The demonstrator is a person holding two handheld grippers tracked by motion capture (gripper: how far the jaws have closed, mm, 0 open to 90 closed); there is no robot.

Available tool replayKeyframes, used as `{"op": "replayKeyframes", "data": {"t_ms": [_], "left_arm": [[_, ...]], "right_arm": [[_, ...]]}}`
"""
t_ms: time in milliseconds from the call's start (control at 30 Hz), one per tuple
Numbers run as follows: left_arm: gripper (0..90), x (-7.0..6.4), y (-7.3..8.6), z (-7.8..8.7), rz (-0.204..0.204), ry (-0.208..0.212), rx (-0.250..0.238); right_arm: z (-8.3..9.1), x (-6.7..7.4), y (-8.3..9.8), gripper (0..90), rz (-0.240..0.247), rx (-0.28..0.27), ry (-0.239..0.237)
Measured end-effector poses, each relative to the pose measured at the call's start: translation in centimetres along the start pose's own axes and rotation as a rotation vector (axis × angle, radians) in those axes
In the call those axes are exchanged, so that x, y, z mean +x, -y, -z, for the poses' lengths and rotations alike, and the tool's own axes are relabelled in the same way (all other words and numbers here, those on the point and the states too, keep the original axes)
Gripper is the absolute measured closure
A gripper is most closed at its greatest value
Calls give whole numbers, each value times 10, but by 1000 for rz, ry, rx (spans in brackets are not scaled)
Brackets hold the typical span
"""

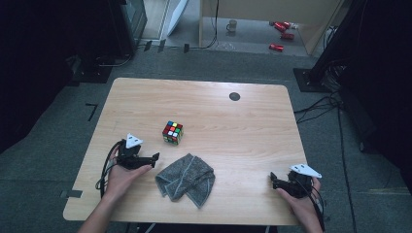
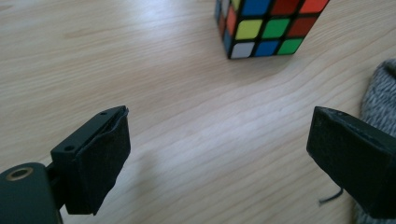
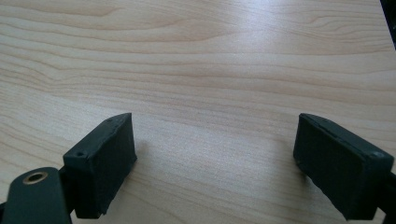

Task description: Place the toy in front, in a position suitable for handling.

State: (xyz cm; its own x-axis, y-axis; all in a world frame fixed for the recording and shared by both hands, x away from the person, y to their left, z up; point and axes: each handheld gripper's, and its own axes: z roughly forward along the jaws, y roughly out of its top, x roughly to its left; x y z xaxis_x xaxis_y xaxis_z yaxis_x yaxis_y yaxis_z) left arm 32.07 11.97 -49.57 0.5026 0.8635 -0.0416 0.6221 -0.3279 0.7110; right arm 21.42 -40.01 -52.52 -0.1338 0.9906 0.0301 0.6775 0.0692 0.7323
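Note:
A scrambled Rubik's cube (image 1: 172,132) stands near the middle of the wooden table (image 1: 243,131). A crumpled grey cloth (image 1: 186,180) lies in front of it, toward the near edge. My left gripper (image 1: 154,158) rests on the table just left of the cloth, jaws open and pointing right. In the left gripper view the left gripper (image 2: 219,126) holds nothing; the cube (image 2: 268,25) is ahead and the cloth (image 2: 380,88) touches the right edge. My right gripper (image 1: 273,179) sits at the near right corner, and in its own view the right gripper (image 3: 215,126) stands open over bare wood.
A small black round cap (image 1: 234,96) sits in the tabletop at the far right. Beyond the table, on the floor, are a mug (image 1: 232,25) and red cans (image 1: 282,35). Dark equipment and cables flank both sides.

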Motion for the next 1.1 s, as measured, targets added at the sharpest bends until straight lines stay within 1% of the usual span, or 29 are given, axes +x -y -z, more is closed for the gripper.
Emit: {"op": "replayKeyframes", "data": {"t_ms": [67,167,300,333,400,433,467,533,633,700,800,867,933,967,1100], "left_arm": [[70,-6,-5,-5,-5,1,-2],[73,-12,-13,-13,3,15,-4],[79,-17,-22,-25,29,19,-12],[80,-19,-26,-31,31,18,-12],[80,-20,-27,-33,33,17,-11],[81,-22,-30,-37,34,13,-6],[103,-24,-31,-39,38,8,-8],[136,-29,-35,-44,48,-13,-19],[149,-35,-41,-51,55,-13,-28],[152,-40,-45,-56,45,-18,-16],[165,-45,-48,-62,55,-49,-9],[184,-46,-50,-66,60,-78,0],[224,-46,-51,-70,63,-111,-3],[239,-45,-51,-72,65,-120,-5],[273,-44,-52,-75,73,-114,-18]], "right_arm": [[0,0,0,124,0,0,0],[0,0,0,125,0,0,0],[0,0,0,126,0,0,0],[0,0,0,126,-1,0,0],[0,0,0,126,-1,0,0],[0,0,0,126,-1,0,0],[0,0,0,126,-1,0,0],[0,0,0,126,-1,0,0],[0,0,0,126,0,0,0],[0,0,0,126,-1,0,1],[0,0,0,126,-1,0,0],[0,0,0,126,-1,0,0],[0,0,0,126,-1,0,0],[0,0,0,126,0,0,0],[0,0,0,126,-1,0,0]]}}
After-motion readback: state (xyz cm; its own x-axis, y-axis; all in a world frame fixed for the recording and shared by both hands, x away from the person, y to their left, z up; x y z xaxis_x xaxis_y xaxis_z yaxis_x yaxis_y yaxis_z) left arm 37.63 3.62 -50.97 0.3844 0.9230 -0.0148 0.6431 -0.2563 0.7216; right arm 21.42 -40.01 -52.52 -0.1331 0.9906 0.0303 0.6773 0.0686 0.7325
